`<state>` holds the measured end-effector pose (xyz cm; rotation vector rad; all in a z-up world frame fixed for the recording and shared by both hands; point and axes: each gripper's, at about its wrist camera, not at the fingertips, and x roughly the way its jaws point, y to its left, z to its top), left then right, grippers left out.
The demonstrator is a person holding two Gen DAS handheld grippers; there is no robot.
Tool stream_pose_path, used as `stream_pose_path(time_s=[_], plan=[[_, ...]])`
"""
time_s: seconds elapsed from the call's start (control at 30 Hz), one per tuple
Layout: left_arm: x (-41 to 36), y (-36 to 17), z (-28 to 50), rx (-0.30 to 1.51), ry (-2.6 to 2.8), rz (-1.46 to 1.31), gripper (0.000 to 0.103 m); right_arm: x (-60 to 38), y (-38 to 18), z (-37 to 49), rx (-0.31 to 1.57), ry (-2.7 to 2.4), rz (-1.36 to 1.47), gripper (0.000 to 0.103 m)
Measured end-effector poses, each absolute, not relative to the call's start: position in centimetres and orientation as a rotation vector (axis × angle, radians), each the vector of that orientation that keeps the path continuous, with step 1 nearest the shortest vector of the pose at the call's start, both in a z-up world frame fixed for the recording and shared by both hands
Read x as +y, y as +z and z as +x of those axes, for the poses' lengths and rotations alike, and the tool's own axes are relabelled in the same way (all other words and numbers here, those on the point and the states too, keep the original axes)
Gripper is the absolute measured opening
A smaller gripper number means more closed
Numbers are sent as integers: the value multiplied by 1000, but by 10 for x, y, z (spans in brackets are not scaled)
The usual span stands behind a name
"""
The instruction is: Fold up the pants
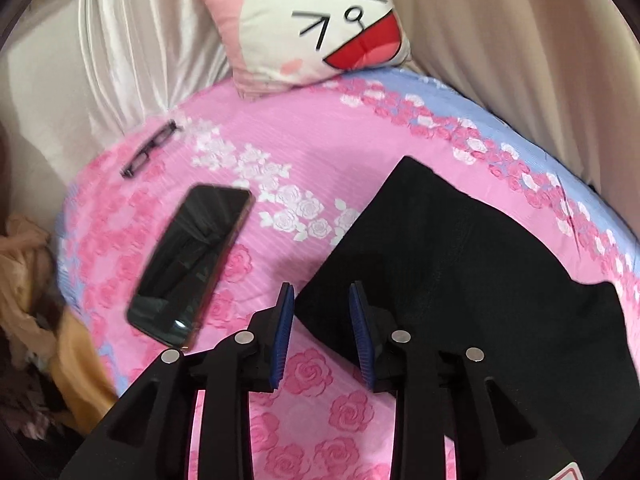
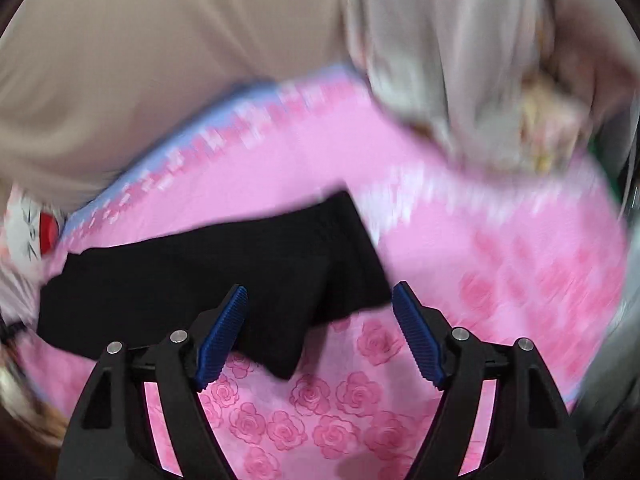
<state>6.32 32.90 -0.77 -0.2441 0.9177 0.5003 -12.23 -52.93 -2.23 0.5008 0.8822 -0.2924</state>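
black pants (image 1: 460, 264) lying flat on the pink rose bedsheet (image 1: 320, 152), already doubled into a compact dark slab, with one layer overlapping another in the right wrist view. well apart from the pants on the far side: the cartoon pillow (image 1: 320, 28). off the pants' left edge: a phone (image 1: 192, 260), near but not touching, and beyond the phone, glasses (image 1: 150, 148).

left gripper (image 1: 322, 300) hanging over the pants' near left corner, jaws parted with a moderate gap, nothing between the blue pads. right gripper (image 2: 320, 300) poised over the pants' near edge, jaws spread wide, also holding nothing; much motion blur in that view.

judging by the drape: soft, light, limp knit, no stiffness, likely to sag and slide open if lifted by a single layer. best taken at the corners of the near edge, pinching through every layer at once, one gripper to each corner, then carried low across the pants. some risk of snagging the sheet along with the cloth, and of nudging the phone.
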Motion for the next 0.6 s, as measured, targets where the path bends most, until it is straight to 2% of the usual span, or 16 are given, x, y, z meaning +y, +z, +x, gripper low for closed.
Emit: stream_pose_path(time_s=[0.03,0.07,0.1,0.17,0.27,0.33,0.4,0.43,0.53,0.6], plan=[[322,-2,61,901,505,-209,30,-533,-30,-117,910,-288,516,55],[316,2,60,890,502,-187,38,-532,-43,-102,969,-250,513,16],[312,5,60,883,497,-177,41,-525,-48,-92,1008,-241,477,7],[298,11,64,873,458,-170,42,-497,-29,-78,994,-278,278,6],[276,18,74,858,413,-145,42,-453,52,-83,732,-304,12,7],[259,17,81,850,381,-116,45,-432,79,-87,619,-368,-201,12],[245,10,85,849,357,-90,50,-440,52,-81,671,-433,-305,27],[237,3,88,855,344,-70,50,-454,23,-78,763,-482,-325,42],[221,-17,96,899,336,-21,50,-482,-40,-96,947,-575,-299,40],[212,-22,104,915,319,4,50,-480,-40,-114,912,-560,-237,40]])
